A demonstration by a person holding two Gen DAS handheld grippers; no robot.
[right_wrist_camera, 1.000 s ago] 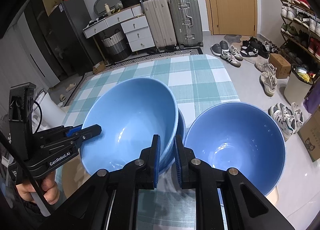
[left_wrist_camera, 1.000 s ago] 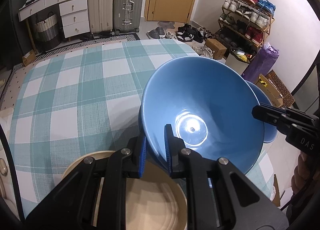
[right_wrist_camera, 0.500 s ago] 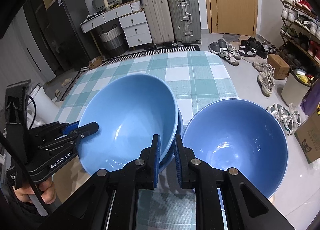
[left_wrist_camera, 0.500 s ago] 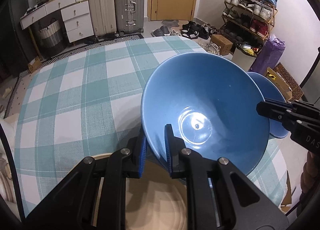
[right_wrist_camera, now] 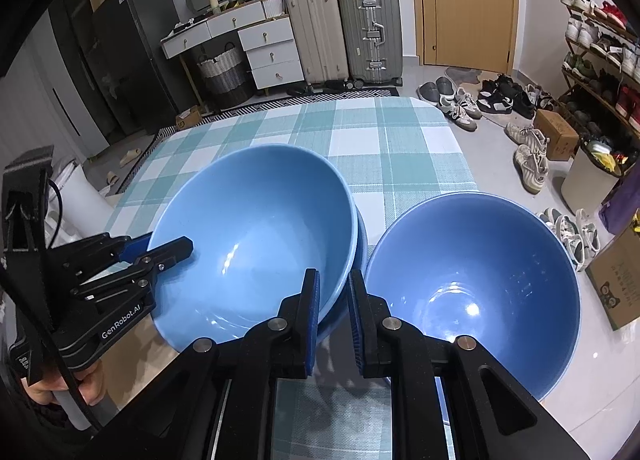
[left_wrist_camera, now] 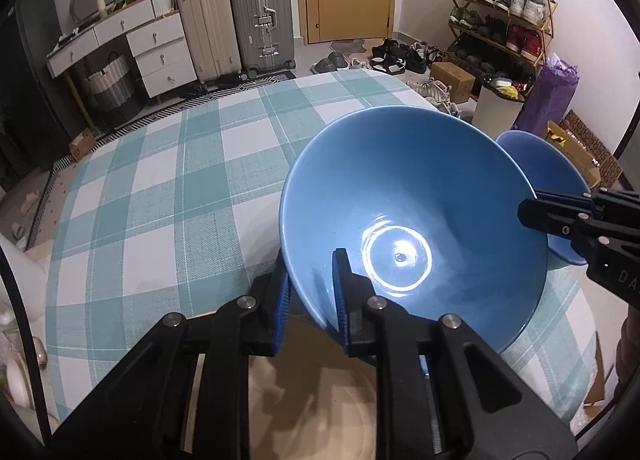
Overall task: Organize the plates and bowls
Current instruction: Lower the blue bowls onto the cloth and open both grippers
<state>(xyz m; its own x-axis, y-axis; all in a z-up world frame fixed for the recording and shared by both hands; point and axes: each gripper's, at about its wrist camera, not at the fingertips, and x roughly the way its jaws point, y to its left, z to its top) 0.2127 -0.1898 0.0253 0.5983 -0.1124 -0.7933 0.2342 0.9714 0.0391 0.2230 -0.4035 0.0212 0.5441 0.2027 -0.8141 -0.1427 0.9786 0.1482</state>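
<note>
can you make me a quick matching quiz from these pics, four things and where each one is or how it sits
Things:
1. nested blue bowls
2. lone blue bowl
3. tan plate
4. silver suitcase

Places or states:
a. upright, beyond the checked table
b. right of the stacked pair
c. one sitting inside the other
d. flat at the table's near end

Pairs: 1-c, 2-b, 3-d, 4-a
</note>
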